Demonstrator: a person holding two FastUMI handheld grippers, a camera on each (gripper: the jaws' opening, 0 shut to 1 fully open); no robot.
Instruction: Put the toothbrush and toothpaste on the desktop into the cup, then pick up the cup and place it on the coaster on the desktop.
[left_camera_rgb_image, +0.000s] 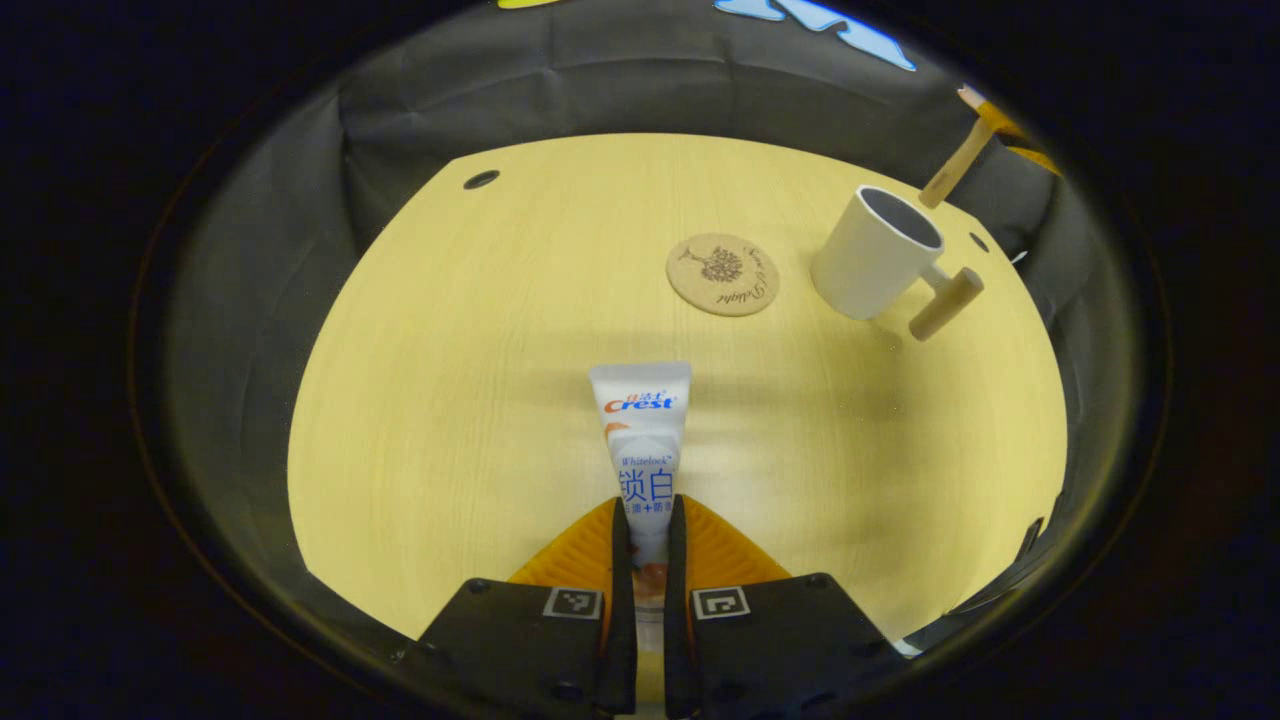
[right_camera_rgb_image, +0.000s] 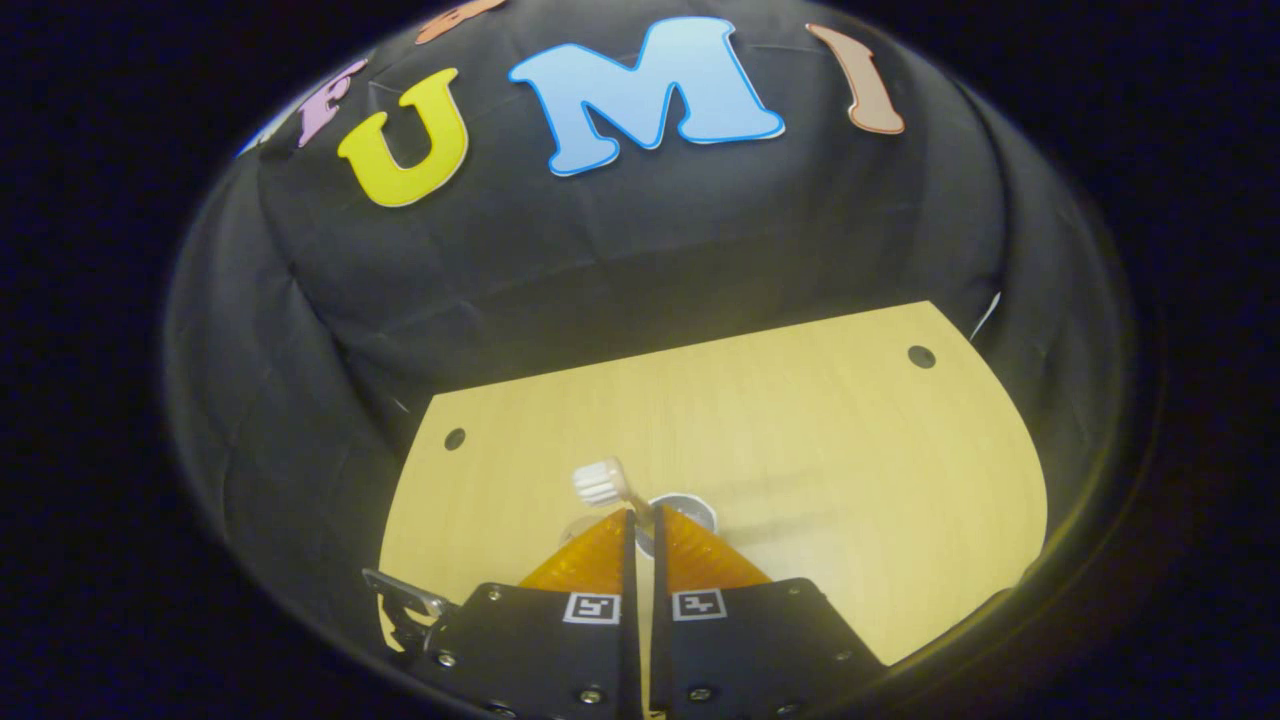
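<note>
Pale yellow wood-grain desktop (left_camera_rgb_image: 480, 400). White cup (left_camera_rgb_image: 875, 255) w/ tan wooden handle, dark inside. Tan cork coaster (left_camera_rgb_image: 722, 274), dark tree print. White toothpaste (left_camera_rgb_image: 642, 430) w/ blue + red lettering. White toothbrush (right_camera_rgb_image: 600, 482) bristles. Orange fingers (left_camera_rgb_image: 580, 555), black bodies w/ b&w square markers.

Left gripper (left_camera_rgb_image: 648, 520): orange fingers (left_camera_rgb_image: 575, 555) pointed forward and low over the desk, closed onto the toothpaste tube (left_camera_rgb_image: 643, 440), which lay between them along their length.
Right gripper (right_camera_rgb_image: 643, 530): orange fingers (right_camera_rgb_image: 590, 560) drawn nearly together, clamped on the toothbrush (right_camera_rgb_image: 605, 483), whose bristled head stuck out past the tips.
Right gripper pose: raised, angled down above the cup (right_camera_rgb_image: 690, 508).
</note>
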